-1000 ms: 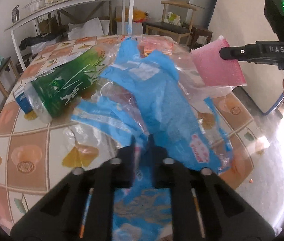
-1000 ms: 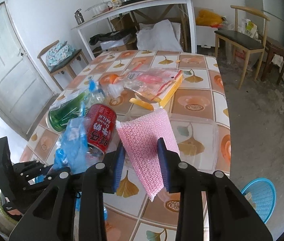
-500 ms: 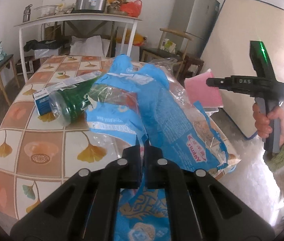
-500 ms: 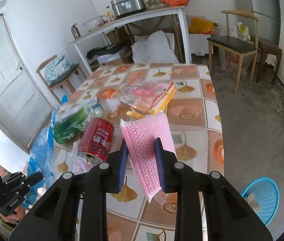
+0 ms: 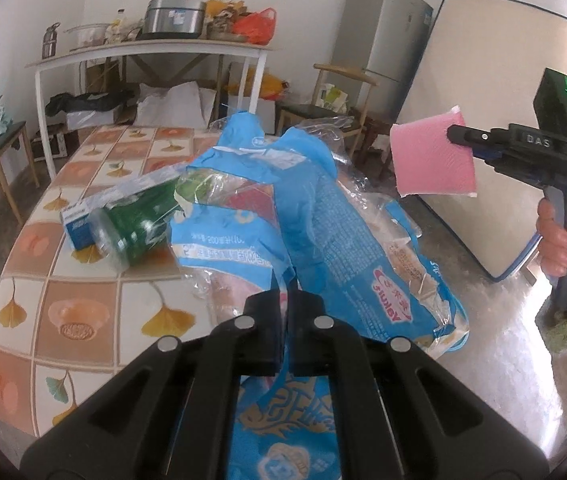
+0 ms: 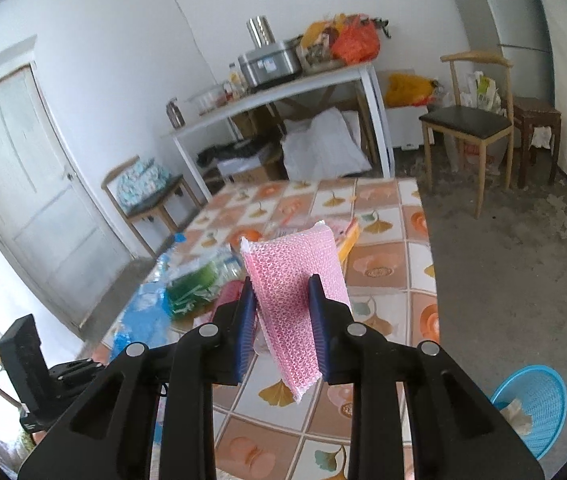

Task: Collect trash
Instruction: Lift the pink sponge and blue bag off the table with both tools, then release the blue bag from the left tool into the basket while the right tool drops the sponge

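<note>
My left gripper (image 5: pixel 286 300) is shut on a crumpled blue and clear plastic wrapper (image 5: pixel 323 208), which hangs lifted over the tiled table's near edge (image 5: pixel 75 312). Behind the wrapper a green plastic bottle (image 5: pixel 139 216) lies on its side beside a small blue-and-white box (image 5: pixel 77 224). My right gripper (image 6: pixel 283 292) is shut on a pink mesh sponge (image 6: pixel 295 280), held in the air above the table. The left wrist view shows that sponge (image 5: pixel 427 160) at the right, off the table's side. A blue mesh basket (image 6: pixel 535 404) with crumpled paper in it stands on the floor at the lower right.
More packets, one yellow and pink (image 6: pixel 347 236), lie mid-table. A wooden chair (image 6: pixel 467 124) and a white side table (image 6: pixel 283 92) loaded with pots stand at the back. A large board (image 5: pixel 483 120) leans against the right wall. A person's hand (image 5: pixel 555 240) grips the right tool.
Both grippers have risen with their loads. The blue wrapper has come up off the table, and the pink sponge has moved up and away to the table's right side.
</note>
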`<move>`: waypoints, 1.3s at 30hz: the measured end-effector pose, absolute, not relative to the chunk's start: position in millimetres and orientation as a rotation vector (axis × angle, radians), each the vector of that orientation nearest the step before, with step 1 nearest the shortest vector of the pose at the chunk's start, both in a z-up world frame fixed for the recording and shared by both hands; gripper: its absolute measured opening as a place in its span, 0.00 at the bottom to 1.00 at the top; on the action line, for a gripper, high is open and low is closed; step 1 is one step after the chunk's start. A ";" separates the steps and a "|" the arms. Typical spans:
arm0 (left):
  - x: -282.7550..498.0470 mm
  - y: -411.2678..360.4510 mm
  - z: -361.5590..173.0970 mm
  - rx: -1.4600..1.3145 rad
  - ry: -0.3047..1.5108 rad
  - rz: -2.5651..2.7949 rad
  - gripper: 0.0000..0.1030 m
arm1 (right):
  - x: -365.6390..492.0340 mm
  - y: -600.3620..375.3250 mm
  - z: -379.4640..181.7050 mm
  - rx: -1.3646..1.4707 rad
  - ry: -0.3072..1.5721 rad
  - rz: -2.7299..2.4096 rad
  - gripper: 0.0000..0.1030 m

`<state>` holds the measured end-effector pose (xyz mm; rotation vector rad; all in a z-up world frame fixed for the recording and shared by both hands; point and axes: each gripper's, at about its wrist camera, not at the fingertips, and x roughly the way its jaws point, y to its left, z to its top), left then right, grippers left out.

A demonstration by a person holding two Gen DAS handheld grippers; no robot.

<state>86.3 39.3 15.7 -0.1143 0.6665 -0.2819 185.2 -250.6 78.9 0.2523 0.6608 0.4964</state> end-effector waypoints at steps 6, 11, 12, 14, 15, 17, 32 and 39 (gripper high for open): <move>98.6 -9.7 39.5 -0.068 0.644 -0.398 0.00 | 147.9 -296.3 96.1 0.299 0.587 0.441 0.25; 116.5 -76.0 55.4 -0.011 0.632 -0.556 0.00 | 109.9 -352.8 108.0 0.331 0.525 0.318 0.25; 121.6 -96.2 58.4 0.004 0.631 -0.603 0.00 | 97.8 -371.2 109.6 0.342 0.508 0.275 0.25; 130.5 -132.1 60.9 0.029 0.647 -0.680 0.00 | 83.0 -393.7 110.6 0.358 0.494 0.220 0.25; 138.1 -159.0 60.0 0.040 0.672 -0.734 0.00 | 73.1 -408.9 109.9 0.368 0.486 0.180 0.25; 149.8 -200.8 54.3 0.041 0.727 -0.812 0.00 | 57.5 -433.6 106.4 0.387 0.480 0.111 0.25; 224.9 -416.0 -110.9 0.033 1.228 -0.885 0.00 | 40.4 -558.8 -12.5 0.621 0.629 -0.128 0.25; 250.4 -448.2 -163.0 -0.056 1.324 -0.877 0.00 | 77.4 -598.7 -136.9 0.857 0.811 -0.130 0.25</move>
